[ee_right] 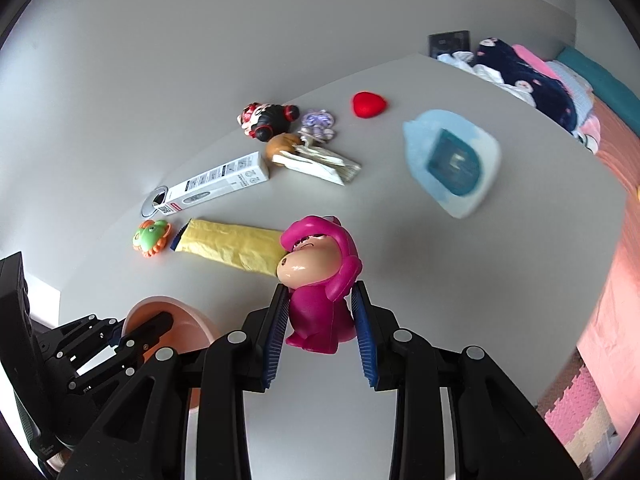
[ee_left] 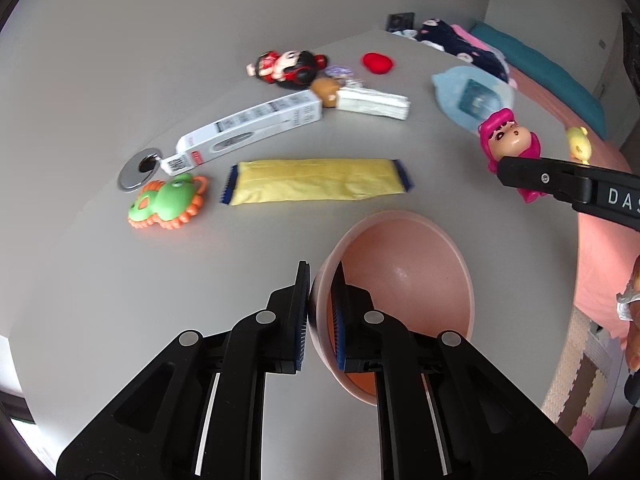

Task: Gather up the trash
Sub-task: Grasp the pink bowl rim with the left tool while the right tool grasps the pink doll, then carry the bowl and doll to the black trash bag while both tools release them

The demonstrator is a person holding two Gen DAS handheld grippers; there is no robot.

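1. While the left gripper (ee_left: pixel 320 316) pinches the near rim of the pink bowl (ee_left: pixel 404 280), its jaws sit nearly together with only the thin bowl wall between the pads, one finger outside, one inside.
2. Beyond the bowl lies the yellow wrapper (ee_left: pixel 316 180), flat on the table, well clear of those jaws; left of it a green and orange toy (ee_left: pixel 168 202), and behind it a long white box (ee_left: pixel 248 130) with one end over a metal grommet (ee_left: pixel 138 168).
3. Further back: a folded white packet (ee_left: pixel 374 104), a black and red figure (ee_left: pixel 288 68) and a red heart (ee_left: pixel 377 63).
4. Over to the right gripper (ee_right: pixel 320 320): jaws partly apart and clamped on the body of a pink-hooded doll (ee_right: pixel 320 280), pads pressing both flanks, doll upright above the table.
5. A pale blue pouch (ee_right: pixel 452 160) lies right of the doll.
6. Everything rests on a grey table (ee_right: pixel 400 232) against a grey wall; clothes (ee_right: pixel 532 76) and pink bedding (ee_right: pixel 616 280) sit along the right, foam floor mats (ee_right: pixel 576 404) below.
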